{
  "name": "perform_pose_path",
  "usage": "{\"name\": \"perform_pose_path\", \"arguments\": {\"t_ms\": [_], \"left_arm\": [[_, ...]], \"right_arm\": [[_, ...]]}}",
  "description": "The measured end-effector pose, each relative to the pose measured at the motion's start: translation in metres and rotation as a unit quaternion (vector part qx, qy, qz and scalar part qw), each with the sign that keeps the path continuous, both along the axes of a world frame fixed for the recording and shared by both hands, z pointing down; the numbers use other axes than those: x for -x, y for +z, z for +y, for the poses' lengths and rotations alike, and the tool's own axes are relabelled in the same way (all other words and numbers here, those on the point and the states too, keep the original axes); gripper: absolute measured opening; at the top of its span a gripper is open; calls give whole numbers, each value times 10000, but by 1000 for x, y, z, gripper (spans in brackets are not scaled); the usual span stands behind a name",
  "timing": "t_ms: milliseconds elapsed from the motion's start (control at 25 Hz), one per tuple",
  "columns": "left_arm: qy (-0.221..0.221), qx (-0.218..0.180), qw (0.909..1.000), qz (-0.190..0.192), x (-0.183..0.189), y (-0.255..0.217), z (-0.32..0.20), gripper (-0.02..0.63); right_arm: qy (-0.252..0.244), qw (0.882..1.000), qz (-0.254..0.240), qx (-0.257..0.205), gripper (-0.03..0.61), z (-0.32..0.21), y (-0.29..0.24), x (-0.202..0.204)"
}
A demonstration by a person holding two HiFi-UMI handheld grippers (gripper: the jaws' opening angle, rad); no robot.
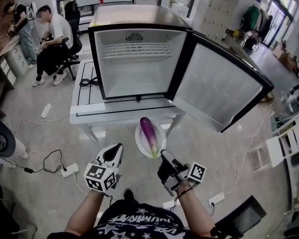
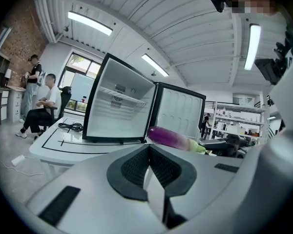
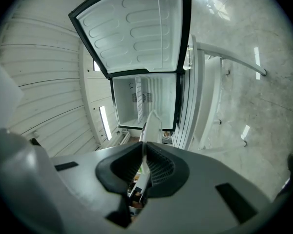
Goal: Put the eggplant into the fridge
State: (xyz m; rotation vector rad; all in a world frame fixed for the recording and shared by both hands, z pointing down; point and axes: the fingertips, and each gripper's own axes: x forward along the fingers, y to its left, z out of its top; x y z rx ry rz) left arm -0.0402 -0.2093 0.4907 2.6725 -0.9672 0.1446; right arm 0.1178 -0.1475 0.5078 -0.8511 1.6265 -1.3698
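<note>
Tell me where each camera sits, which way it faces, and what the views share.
Head view: on the person's head, facing steeply down at the open silver-and-black mini fridge and the purple eggplant on a round white plate; forearms, left gripper and right gripper show.
Left gripper view: rides the left gripper, facing roughly level along its shut jaws toward the fridge and eggplant.
Right gripper view: rides the right gripper, rolled sideways, facing the fridge along jaws shut on the plate's rim.
Shared: all three see the open fridge.

left gripper (image 1: 117, 149): jaws together | right gripper (image 1: 165, 155): clamped on plate (image 1: 138, 137) rim
</note>
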Motion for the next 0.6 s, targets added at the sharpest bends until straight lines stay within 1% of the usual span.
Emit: {"name": "perform_pose_path", "arguments": {"t_ms": [360,600], "left_arm": [[96,35,9999,66,33,2,-31,9],[9,54,9998,174,48,1,-45,9]], "right_arm": [[107,9999,-17,30,25,-32,-2,33],[22,9999,79,101,25,-45,-2,48]]}}
